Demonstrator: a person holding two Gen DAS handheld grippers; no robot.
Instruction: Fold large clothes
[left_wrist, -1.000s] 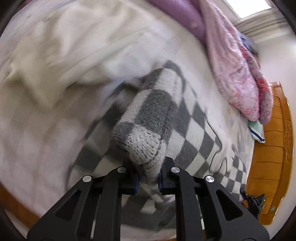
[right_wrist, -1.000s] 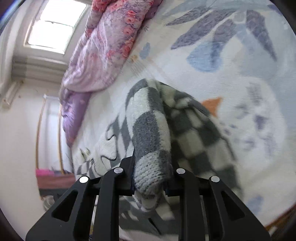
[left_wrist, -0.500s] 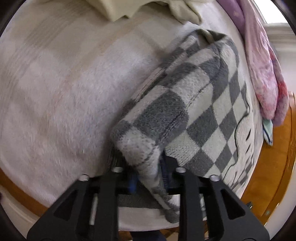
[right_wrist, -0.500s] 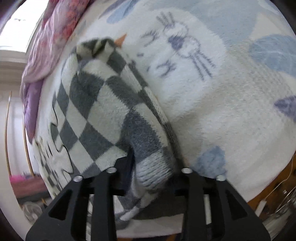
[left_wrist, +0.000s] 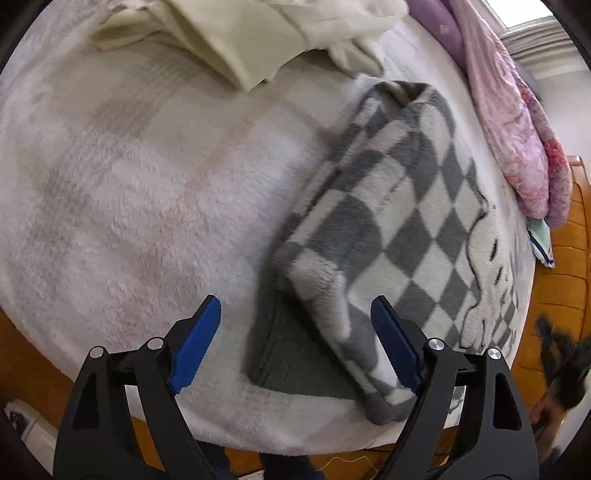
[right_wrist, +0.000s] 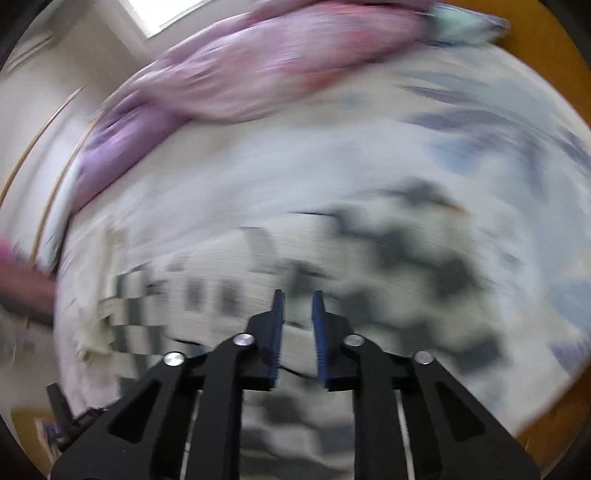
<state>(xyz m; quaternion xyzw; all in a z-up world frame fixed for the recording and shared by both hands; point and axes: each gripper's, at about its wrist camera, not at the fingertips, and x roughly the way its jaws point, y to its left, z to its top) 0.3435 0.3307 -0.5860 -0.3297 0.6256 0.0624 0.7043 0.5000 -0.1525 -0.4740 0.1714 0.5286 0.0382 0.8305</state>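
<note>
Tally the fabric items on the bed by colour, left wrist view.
Grey-and-white checkered garment: 1
Cream garment: 1
Pink-and-purple quilt: 1
White fleece blanket underneath: 1
Small mint-and-navy cloth by the quilt: 1
Total: 5

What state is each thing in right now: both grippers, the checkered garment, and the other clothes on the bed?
Left gripper: open, holding nothing.
Right gripper: nearly closed, narrow gap, holding nothing; view blurred.
Checkered garment: released, lying folded over on the bed.
Cream clothes: crumpled, unfolded.
Pink quilt: bunched up.
</note>
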